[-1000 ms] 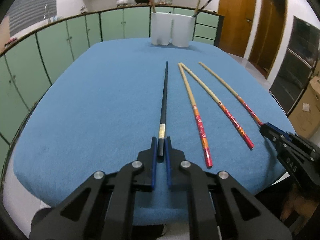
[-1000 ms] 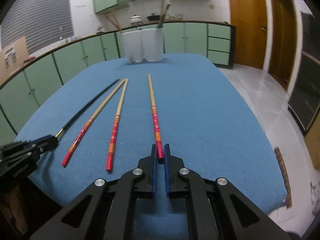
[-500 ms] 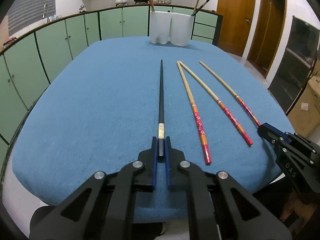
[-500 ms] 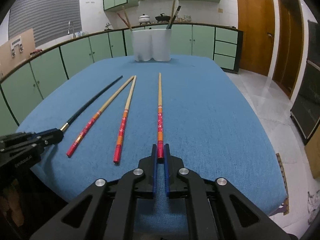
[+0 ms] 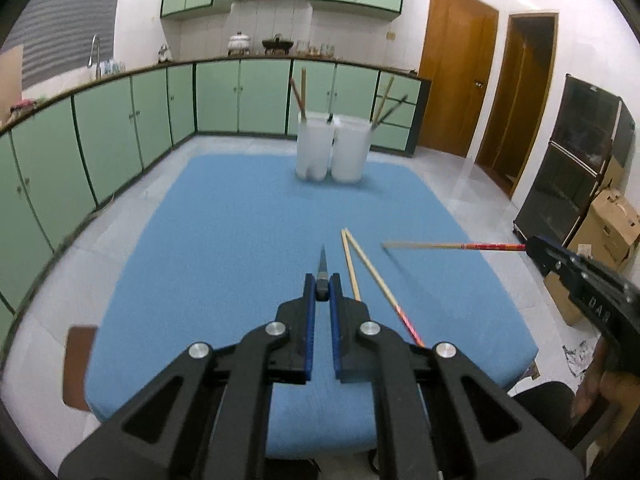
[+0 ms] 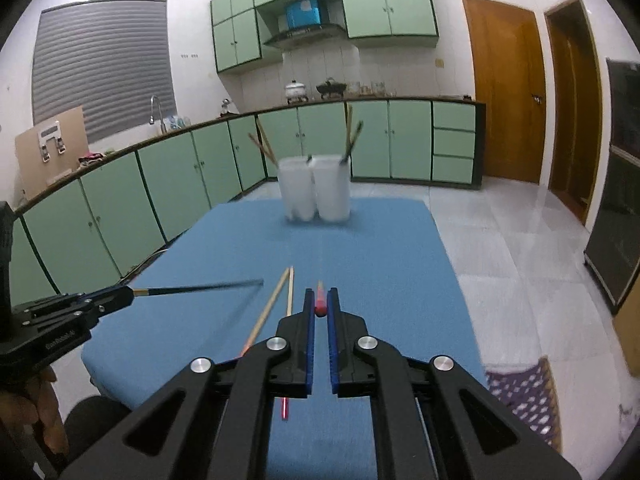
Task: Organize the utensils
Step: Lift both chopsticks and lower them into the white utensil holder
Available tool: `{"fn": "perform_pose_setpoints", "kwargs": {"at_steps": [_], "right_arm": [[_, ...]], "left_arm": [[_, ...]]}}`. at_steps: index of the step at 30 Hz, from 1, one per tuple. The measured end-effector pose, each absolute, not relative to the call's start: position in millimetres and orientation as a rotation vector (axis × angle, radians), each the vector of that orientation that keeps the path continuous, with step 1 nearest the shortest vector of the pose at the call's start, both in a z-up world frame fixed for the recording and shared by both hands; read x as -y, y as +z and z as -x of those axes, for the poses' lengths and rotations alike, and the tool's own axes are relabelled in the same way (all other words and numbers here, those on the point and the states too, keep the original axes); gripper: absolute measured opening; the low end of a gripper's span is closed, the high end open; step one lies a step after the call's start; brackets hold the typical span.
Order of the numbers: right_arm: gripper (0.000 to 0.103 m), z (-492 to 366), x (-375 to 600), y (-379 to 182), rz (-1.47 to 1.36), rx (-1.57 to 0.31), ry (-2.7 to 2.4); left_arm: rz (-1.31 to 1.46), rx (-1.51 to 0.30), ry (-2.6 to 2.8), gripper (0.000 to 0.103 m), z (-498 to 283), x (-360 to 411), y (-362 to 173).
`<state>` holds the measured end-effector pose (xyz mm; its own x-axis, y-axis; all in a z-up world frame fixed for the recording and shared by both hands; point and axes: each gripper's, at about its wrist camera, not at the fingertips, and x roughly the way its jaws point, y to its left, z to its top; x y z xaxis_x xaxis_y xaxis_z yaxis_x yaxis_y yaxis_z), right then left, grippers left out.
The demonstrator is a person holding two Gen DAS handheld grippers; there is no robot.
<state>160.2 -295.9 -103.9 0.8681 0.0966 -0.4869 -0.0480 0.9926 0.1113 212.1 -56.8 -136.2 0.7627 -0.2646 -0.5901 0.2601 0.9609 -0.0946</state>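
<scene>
My left gripper (image 5: 322, 290) is shut on a black chopstick (image 5: 322, 266) and holds it high above the blue table (image 5: 240, 232); it also shows in the right wrist view (image 6: 200, 288). My right gripper (image 6: 320, 308) is shut on a red-handled bamboo chopstick (image 6: 320, 300), also lifted; the left wrist view shows it level (image 5: 448, 245). Two more red-handled chopsticks (image 5: 372, 272) lie on the table below, their tips touching. Two white holders (image 5: 332, 148) with several chopsticks stand at the table's far end.
Green cabinets (image 5: 120, 132) run along the left and back. Wooden doors (image 5: 460, 68) and a dark cabinet (image 5: 576, 168) are on the right, with a cardboard box (image 5: 608, 224) on the floor. A patterned mat (image 6: 524, 396) lies right of the table.
Both grippers have lifted their chopsticks off the table and risen well above it. The two other chopsticks stay on the cloth.
</scene>
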Motion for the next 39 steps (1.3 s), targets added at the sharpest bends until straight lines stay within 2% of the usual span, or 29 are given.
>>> {"fn": "perform_pose_setpoints", "kwargs": {"at_steps": [6, 21, 33, 39], "right_arm": [[0.006, -194, 293, -63, -0.044, -0.532, 0.124], [0.006, -297, 285, -22, 0.046, -0.642, 0.205], [0.006, -344, 290, 25, 0.056, -0.629, 0.224], [0.006, -386, 295, 75, 0.04, -0.581, 0.22]], "left_arm": [[-0.013, -0.636, -0.328, 0.006, -238, 57, -105], [-0.078, -0.657, -0.394, 0.006, -314, 76, -63], [-0.098, -0.622, -0.412, 0.006, -361, 92, -26], [-0.07, -0.576, -0.41, 0.006, -406, 102, 11]]}}
